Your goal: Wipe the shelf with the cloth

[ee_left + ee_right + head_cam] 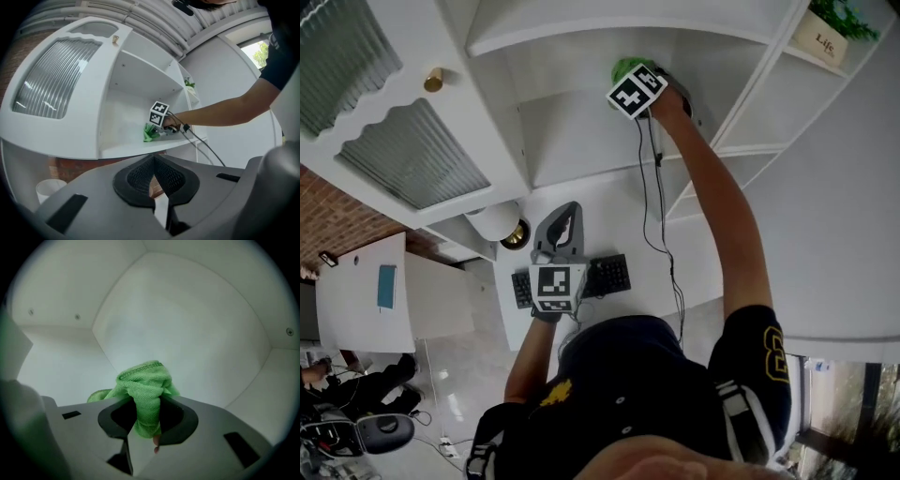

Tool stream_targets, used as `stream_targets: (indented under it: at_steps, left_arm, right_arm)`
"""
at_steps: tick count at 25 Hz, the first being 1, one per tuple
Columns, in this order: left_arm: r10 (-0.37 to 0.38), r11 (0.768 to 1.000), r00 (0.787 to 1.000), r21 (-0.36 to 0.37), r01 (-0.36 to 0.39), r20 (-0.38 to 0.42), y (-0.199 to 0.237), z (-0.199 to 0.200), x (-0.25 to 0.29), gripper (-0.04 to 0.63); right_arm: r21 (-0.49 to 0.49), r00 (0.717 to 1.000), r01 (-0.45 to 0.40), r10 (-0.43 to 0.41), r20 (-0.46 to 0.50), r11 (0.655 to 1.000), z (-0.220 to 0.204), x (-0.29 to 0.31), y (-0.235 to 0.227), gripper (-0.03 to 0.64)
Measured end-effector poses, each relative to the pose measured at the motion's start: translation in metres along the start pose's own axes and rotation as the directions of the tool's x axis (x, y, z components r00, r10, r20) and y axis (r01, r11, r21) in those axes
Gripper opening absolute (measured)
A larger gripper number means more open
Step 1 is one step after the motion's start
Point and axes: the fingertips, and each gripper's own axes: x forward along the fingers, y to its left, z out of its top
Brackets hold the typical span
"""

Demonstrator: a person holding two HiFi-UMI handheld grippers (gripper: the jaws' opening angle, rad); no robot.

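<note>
**Right gripper** (147,414): The jaws are closed on the cloth (143,385), a green woven rag. One fold is pinched between the pads. The bulk is bunched just ahead of the jaw tips, and a loose tail spills out to their left. A back corner of the white shelf (65,366) compartment lies straight ahead of the jaws. In the head view the cloth (625,67) is seen just beyond the right gripper (649,89), deep inside the shelf (581,122). Contact with the board could not be confirmed from any view.

**Left gripper** (154,183): The jaws are brought together with nothing between them. This gripper is held well apart from the work, with the cloth (150,133) seen far ahead of its jaws and above them.

**Handling (judged, not tested):** The cloth is taken to be light, soft and limp, with no stiffness of its own. It is expected to fold and drag under pressure rather than slide. The weave should be held well by the textured pads, and breakage is not a concern.

**Point of hold:** The cloth is best gripped through the middle of the bunch, so that a cushion of fabric projects ahead of the tips. The present hold is judged adequate. If too little fabric is left ahead, the painted board may be scraped by the hard jaw tips.
</note>
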Motion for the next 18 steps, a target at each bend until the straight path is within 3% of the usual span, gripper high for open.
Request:
stream_targets:
  at_steps: [2,5,8,12,15,18]
  left_arm:
    - [0.016,1.0,1.0,0.0,-0.016,0.001,0.001,0.001,-0.006,0.018]
    - [0.029,1.0,1.0,0.009,-0.029,-0.005,-0.001,0.0,-0.013,0.018]
    - [0.055,0.998,0.998,0.001,-0.055,-0.012,0.002,-0.001,-0.022,0.018]
    - [0.104,0.995,0.994,-0.002,-0.104,-0.022,0.012,-0.004,-0.035,0.018]
    - [0.138,0.99,0.99,-0.007,-0.138,-0.029,0.02,-0.006,-0.044,0.018]
    - [0.166,0.986,0.985,-0.018,-0.167,-0.044,0.027,-0.012,-0.051,0.018]
  right_arm:
    - [0.032,0.979,-0.13,0.123,0.162,0.991,0.041,-0.021,0.027,0.106]
    - [-0.004,0.905,-0.288,0.273,0.326,0.958,0.089,-0.049,0.071,0.106]
    - [-0.133,0.827,-0.375,0.395,0.4,0.918,0.121,-0.072,0.116,0.106]
    - [-0.278,0.751,-0.437,0.517,0.412,0.856,0.144,-0.088,0.167,0.106]
    - [-0.375,0.731,-0.456,0.58,0.359,0.807,0.148,-0.089,0.202,0.106]
    - [-0.418,0.754,-0.405,0.556,0.35,0.813,0.146,-0.081,0.213,0.104]
